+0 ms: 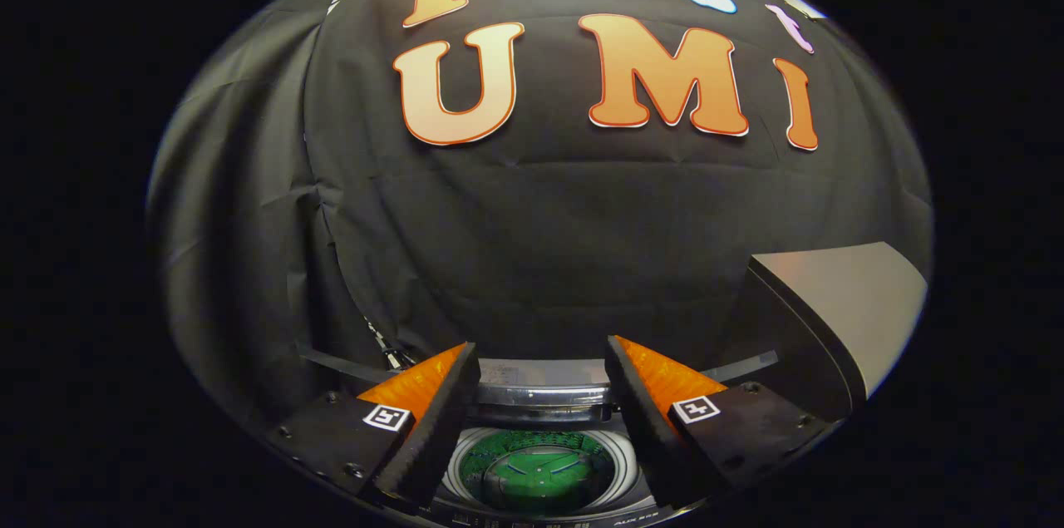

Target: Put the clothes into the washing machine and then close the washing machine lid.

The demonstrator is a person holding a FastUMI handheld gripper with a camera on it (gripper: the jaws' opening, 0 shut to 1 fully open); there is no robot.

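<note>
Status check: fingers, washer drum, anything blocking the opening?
Gripper open, fingers holding nothing. Washing machine drum below between the fingers, no clothes seen inside. Lid raised at right. Nothing blocking the opening.

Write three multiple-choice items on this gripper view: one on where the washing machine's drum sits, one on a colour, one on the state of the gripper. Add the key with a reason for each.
1. Where does the washing machine drum lie relative to the gripper?
A. Off to one side, outside both fingers
B. Below, seen through the gap between the fingers
C. Hanging on the booth's black cloth wall

2. What colour is the inside of the drum?
A. Green
B. Red
C. White

3. What are the gripper's fingers doing?
A. Shut on a garment
B. Pressed together with nothing held
C. Spread apart with nothing between them

Key: 1 B, the round drum opening shows between the two fingers, beneath them. 2 A, the drum's floor and wall look green. 3 C, a wide gap separates the fingers and no cloth is in it.
</note>
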